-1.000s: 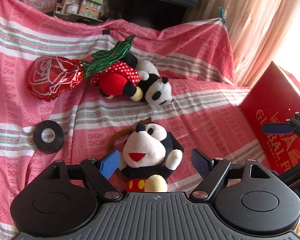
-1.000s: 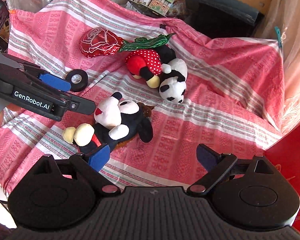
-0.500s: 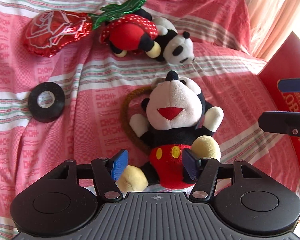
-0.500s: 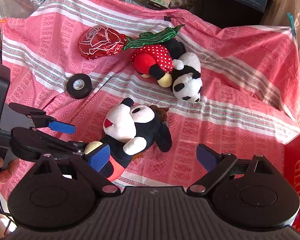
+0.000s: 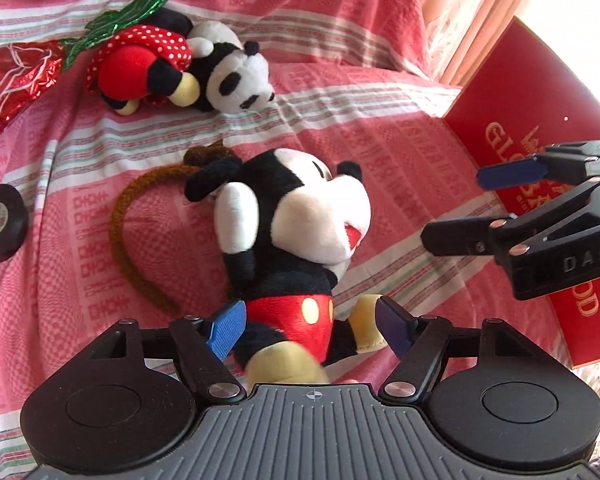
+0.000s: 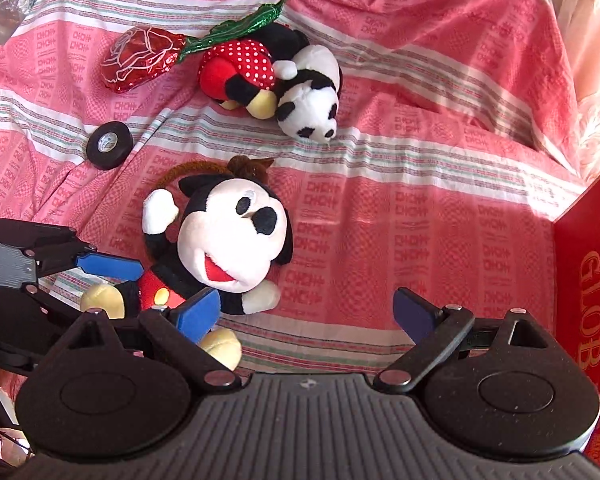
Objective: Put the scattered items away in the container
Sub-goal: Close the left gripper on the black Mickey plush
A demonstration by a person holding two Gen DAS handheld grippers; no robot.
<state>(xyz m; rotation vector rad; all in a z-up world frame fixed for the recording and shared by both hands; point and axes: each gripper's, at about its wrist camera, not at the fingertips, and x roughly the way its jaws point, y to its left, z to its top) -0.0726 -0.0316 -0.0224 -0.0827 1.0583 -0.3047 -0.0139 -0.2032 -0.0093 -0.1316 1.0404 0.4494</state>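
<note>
The left tool [image 5: 310,326] has come down over the mouse plush [image 5: 296,236], which earlier lay on its back and now stands propped, its red shorts between the opening jaws; whether the pads press it is hard to tell. The right tool [image 6: 304,312] hangs open and empty just beside it. The red box [image 5: 520,120] is cut off at the frame edge, its opening hidden. Tape roll [image 6: 109,145], foil rose [image 6: 140,58] and panda plush [image 6: 308,108] wait on the cloth [image 6: 420,200], so tidying looks barely begun
</note>
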